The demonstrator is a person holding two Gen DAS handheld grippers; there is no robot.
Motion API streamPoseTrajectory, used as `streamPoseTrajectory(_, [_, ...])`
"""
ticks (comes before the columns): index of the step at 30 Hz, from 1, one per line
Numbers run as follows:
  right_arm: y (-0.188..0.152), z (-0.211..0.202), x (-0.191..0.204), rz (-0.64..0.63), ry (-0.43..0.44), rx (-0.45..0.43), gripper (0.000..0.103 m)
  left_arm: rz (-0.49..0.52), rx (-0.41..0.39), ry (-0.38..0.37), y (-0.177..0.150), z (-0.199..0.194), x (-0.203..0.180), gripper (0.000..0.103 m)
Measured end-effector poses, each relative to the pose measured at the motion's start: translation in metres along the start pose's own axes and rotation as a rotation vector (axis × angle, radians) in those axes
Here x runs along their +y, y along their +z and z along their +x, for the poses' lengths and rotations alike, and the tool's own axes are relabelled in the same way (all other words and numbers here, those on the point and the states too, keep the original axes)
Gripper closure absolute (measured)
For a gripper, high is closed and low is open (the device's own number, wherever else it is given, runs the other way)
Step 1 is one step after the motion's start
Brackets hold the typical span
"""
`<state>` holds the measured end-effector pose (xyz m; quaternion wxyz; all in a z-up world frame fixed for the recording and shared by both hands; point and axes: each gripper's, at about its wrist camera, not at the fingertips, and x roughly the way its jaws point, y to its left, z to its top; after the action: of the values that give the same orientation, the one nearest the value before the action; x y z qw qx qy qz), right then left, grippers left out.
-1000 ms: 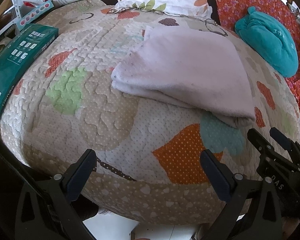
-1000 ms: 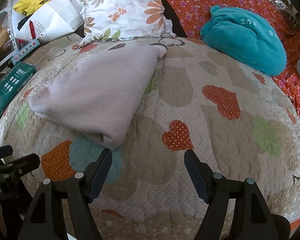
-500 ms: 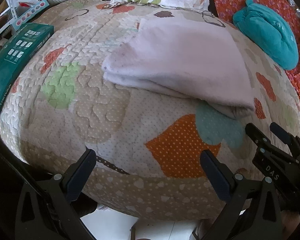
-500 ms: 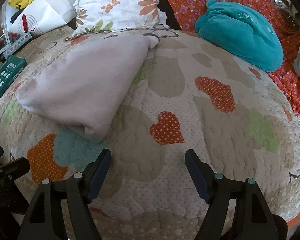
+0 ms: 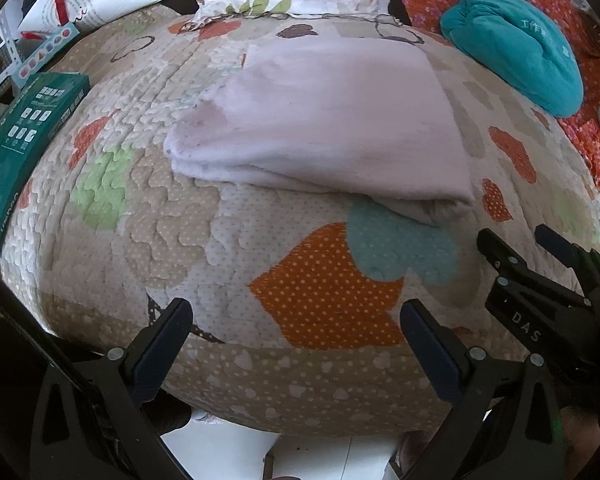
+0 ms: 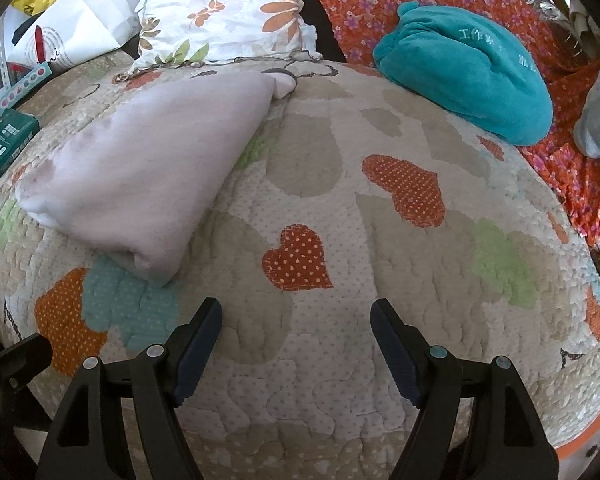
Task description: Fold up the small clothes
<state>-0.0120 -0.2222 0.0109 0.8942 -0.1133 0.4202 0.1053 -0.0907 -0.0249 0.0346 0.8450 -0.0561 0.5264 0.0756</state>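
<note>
Nearby, teal bundle (image 6: 464, 72), floral pillow (image 6: 224, 8), green box (image 5: 16, 148)

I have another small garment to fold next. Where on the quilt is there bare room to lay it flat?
The widest bare stretch lies between the folded pink cloth and the teal bundle, around the red heart patches. A narrower strip runs along the quilt edge below the cloth. The far-left side is crowded by the green box.
</note>
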Motion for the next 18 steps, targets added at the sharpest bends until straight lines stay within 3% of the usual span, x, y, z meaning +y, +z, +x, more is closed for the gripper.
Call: streamPoseTrajectory(18, [-0.0004,-0.0077,-0.0065,0.01,-0.011,-0.023,0.021,0.015,0.009,-0.006,-0.0024,-0.0021,-0.0058,0.0])
